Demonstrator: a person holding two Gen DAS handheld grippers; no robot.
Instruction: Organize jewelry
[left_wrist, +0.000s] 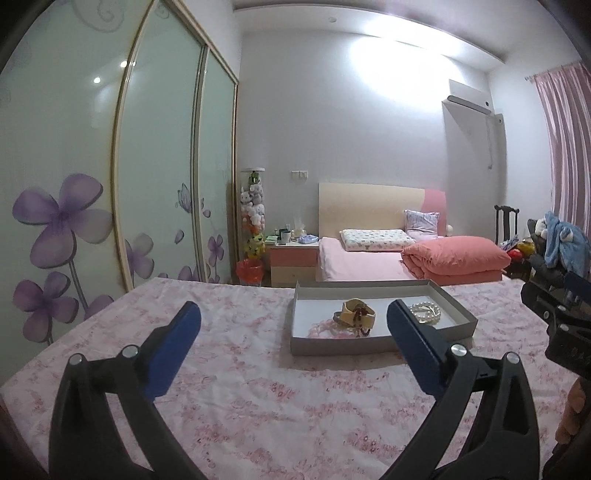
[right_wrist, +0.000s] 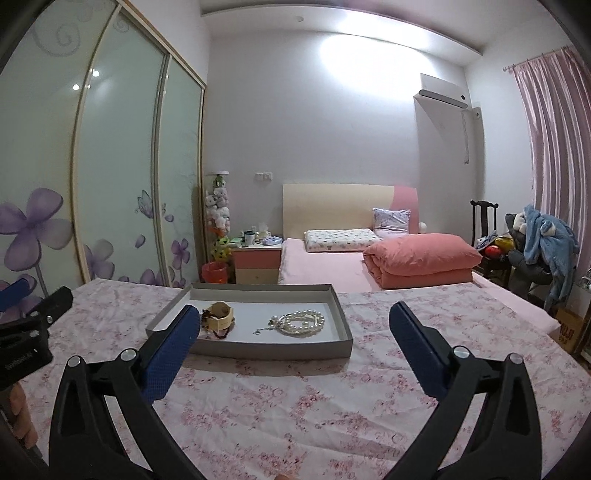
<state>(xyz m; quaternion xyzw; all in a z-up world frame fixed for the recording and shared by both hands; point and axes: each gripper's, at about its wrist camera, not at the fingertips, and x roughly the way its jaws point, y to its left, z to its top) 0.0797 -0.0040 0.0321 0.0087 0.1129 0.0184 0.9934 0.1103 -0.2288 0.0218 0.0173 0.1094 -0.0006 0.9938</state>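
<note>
- Ahead of both tools, on the floral-cloth surface, sits the grey tray holding the jewelry; nothing lifted yet, we judge.
- Left tool: jaws spread wide, nothing between them. Right tool: same, released and empty.
- Tray sits ahead and right of the left tool, ahead and slightly left of the right tool.
- Inside the tray: pearl strand toward the right tool's side, cream bangle with a dark red beaded piece touching it, and pink bead strand at the near left corner.
- Risk: bangle, red beads and pink strand lie bunched, so one pinch could drag a neighbour along or tangle them.
- Risk: the pearl strand is coiled with a small clasp trailing out; grabbing one loop could let the rest slip and spill over the low rim.
- Risk: the tray looks light and the cloth is wrinkled, so a nudge on its wall may slide it.
- Risk: both tools converge on one tray; we may knock them together.
</note>
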